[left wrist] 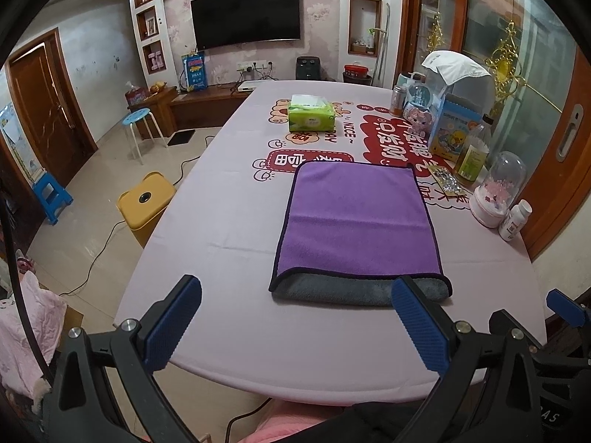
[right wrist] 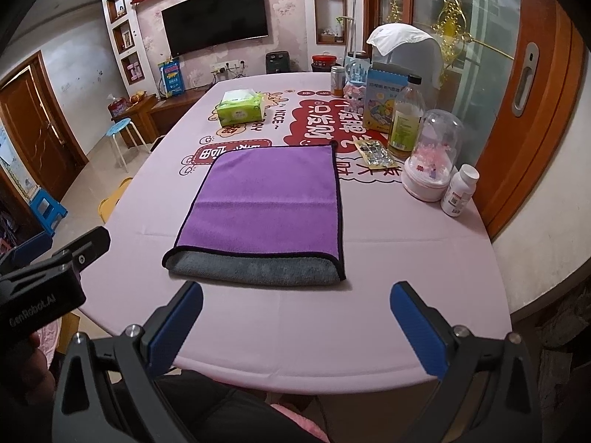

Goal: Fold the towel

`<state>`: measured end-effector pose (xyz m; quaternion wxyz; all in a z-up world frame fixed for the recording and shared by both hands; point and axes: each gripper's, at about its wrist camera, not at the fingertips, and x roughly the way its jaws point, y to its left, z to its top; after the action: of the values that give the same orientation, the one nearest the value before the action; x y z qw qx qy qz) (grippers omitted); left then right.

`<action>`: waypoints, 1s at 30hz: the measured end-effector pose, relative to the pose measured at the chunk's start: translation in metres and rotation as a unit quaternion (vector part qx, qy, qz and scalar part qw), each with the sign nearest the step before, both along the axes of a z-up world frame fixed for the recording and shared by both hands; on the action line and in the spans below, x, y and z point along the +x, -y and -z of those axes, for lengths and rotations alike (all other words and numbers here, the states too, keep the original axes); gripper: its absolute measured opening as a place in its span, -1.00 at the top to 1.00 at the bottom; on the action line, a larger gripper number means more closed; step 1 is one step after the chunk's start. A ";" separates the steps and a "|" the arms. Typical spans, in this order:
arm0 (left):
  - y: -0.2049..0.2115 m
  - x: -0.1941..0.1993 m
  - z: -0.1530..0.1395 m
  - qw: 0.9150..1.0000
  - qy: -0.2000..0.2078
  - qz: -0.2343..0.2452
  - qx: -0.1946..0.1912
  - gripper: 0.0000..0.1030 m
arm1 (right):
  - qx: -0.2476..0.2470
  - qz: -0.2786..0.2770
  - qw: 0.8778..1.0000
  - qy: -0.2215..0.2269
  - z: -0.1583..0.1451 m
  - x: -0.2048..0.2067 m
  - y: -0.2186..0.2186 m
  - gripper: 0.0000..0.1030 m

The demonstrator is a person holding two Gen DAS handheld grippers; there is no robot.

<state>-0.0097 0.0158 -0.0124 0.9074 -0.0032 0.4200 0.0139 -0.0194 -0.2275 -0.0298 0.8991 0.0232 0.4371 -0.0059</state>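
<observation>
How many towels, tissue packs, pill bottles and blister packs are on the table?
Purple towel: 1
Green tissue pack: 1
White pill bottle: 1
Blister pack: 1
Total: 4

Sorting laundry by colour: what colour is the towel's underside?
Grey, under the purple top of the towel; clearest in the right wrist view.

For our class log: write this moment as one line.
towel: folded once, flat | left gripper: open, empty | right gripper: open, empty
</observation>
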 end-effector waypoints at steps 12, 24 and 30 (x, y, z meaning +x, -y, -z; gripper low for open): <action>0.000 0.044 0.010 0.999 -0.037 0.014 -0.008 -0.99 | -0.012 -0.018 1.000 0.017 -0.004 0.027 0.005 -0.94; 0.000 0.096 0.043 0.994 -0.087 0.055 0.024 -0.99 | -0.025 -0.068 0.997 0.035 0.016 0.065 0.014 -0.94; -0.002 0.120 0.069 0.990 -0.111 0.079 0.038 -0.99 | -0.024 -0.092 0.995 0.027 0.043 0.079 0.018 -0.94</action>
<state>0.1104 0.0179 -0.0818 0.8530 0.0662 0.5160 -0.0414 0.0597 -0.2452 -0.0728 0.9077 -0.0390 0.4125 0.0670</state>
